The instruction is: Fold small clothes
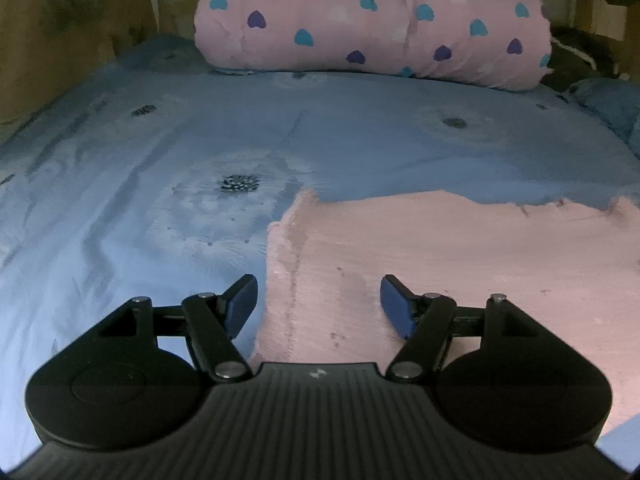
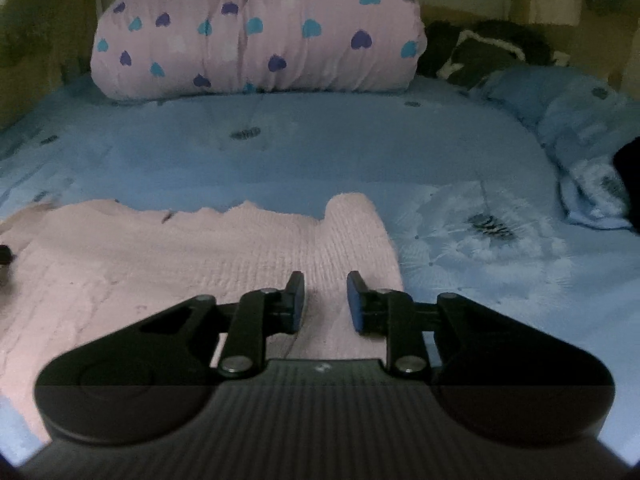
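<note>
A pale pink knitted garment (image 1: 460, 264) lies spread flat on the blue bedsheet (image 1: 140, 184). My left gripper (image 1: 318, 304) is wide open and empty, low over the garment's left edge, its left finger over the sheet. In the right wrist view the same garment (image 2: 168, 256) fills the left half, with a narrow part reaching away at its right side. My right gripper (image 2: 326, 300) is partly open and empty, just above that right part of the garment, near its right edge.
A rolled pink duvet with blue and purple hearts (image 1: 368, 20) lies across the far end of the bed, also in the right wrist view (image 2: 256, 36). A blue pillow (image 2: 580, 128) and dark bundled cloth (image 2: 488, 52) sit at the far right. A wooden wall (image 1: 60, 32) borders the left.
</note>
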Action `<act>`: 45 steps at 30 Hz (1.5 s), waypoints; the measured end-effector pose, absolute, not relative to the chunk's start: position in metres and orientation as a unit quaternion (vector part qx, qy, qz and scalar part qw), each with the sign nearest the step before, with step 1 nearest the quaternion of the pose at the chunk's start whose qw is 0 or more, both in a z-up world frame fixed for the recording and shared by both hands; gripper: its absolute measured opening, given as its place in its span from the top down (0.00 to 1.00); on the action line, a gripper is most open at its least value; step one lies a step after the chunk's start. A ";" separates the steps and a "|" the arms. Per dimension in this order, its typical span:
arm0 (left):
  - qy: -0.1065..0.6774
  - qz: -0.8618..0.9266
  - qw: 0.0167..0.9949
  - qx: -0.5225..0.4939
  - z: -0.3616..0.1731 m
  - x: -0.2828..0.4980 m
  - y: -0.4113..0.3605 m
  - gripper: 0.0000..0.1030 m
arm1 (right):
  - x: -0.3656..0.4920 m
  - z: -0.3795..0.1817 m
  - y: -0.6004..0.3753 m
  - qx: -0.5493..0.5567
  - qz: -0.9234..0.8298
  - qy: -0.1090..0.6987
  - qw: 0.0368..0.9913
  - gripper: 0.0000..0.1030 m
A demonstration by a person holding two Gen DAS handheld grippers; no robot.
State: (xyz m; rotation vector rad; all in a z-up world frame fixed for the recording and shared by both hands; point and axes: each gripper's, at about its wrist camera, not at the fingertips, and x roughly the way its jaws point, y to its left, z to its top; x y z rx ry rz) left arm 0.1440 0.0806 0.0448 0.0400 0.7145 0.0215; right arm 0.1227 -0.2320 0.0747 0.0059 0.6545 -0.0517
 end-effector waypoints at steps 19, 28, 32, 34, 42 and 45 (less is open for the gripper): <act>0.359 0.005 0.933 0.036 0.083 0.057 0.067 0.15 | 0.005 0.097 -0.218 0.104 -0.032 0.298 0.948 0.56; 0.386 0.018 0.922 0.026 0.051 0.067 0.070 0.15 | -0.010 0.076 -0.210 0.175 -0.052 0.303 0.935 0.48; 0.393 0.016 0.919 0.026 0.044 0.072 0.075 0.14 | -0.011 0.066 -0.218 0.228 -0.069 0.308 0.921 0.47; 0.397 0.016 0.917 0.017 0.043 0.074 0.078 0.14 | -0.013 0.061 -0.219 0.251 -0.072 0.313 0.913 0.47; 0.405 0.014 0.914 0.014 0.039 0.082 0.081 0.14 | -0.013 0.046 -0.214 0.299 -0.066 0.320 0.897 0.35; 0.409 0.014 0.912 0.008 0.037 0.084 0.081 0.14 | -0.013 0.042 -0.216 0.318 -0.072 0.306 0.894 0.35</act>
